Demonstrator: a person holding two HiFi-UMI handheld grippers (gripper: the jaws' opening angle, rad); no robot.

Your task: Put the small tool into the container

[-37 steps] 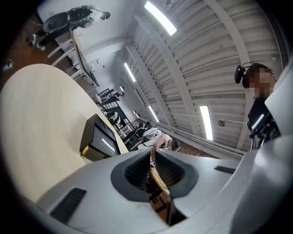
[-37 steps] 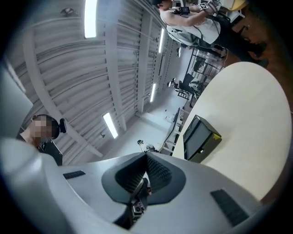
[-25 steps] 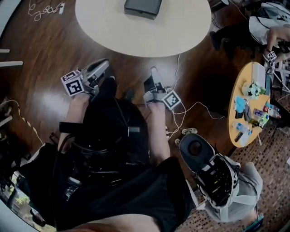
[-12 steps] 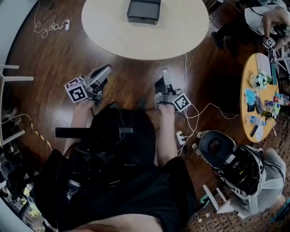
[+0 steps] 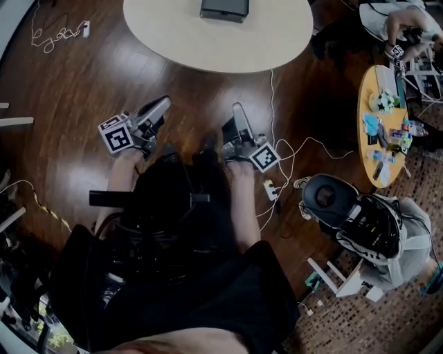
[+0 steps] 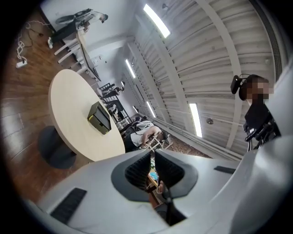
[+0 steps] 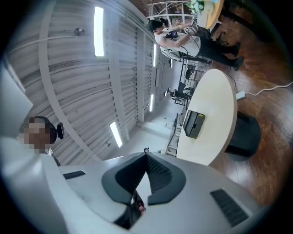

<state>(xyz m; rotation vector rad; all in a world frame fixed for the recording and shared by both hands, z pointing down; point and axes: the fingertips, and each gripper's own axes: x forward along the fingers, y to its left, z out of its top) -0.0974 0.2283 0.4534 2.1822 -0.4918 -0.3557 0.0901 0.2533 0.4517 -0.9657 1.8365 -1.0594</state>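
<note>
Left gripper (image 5: 163, 104): jaws a thin slit apart, nothing btwn them. Right gripper (image 5: 239, 110): jaws pressed together at the tips, also empty. Both are held out in front of the person's body, side by side but apart, over the dark wooden floor (image 5: 69, 83).

Straight ahead of both grippers: round cream-topped table (image 5: 277, 41) w/ a dark rectangular box (image 5: 225, 8) on its far part. That box is prob. the container, tho I can't confirm it. Nothing else shows on that tabletop. Off to the right of the right gripper, well apart: small oval yellow table (image 5: 361, 104) crowded w/ small coloured items (image 5: 387, 131). They're too small to say if the small tool is among them.

Progress: no small tool can be picked out in any view, so where it is = can't tell. The box's inside isn't visible from either gripper view or the head view. So the scene fits two stages:
- tool lying somewhere else, w/ the grippers empty ahead of a fetch
- tool already down in the box, w/ the grippers empty after letting go

The pics don't settle which. What's sure: neither gripper carries it now.
</note>
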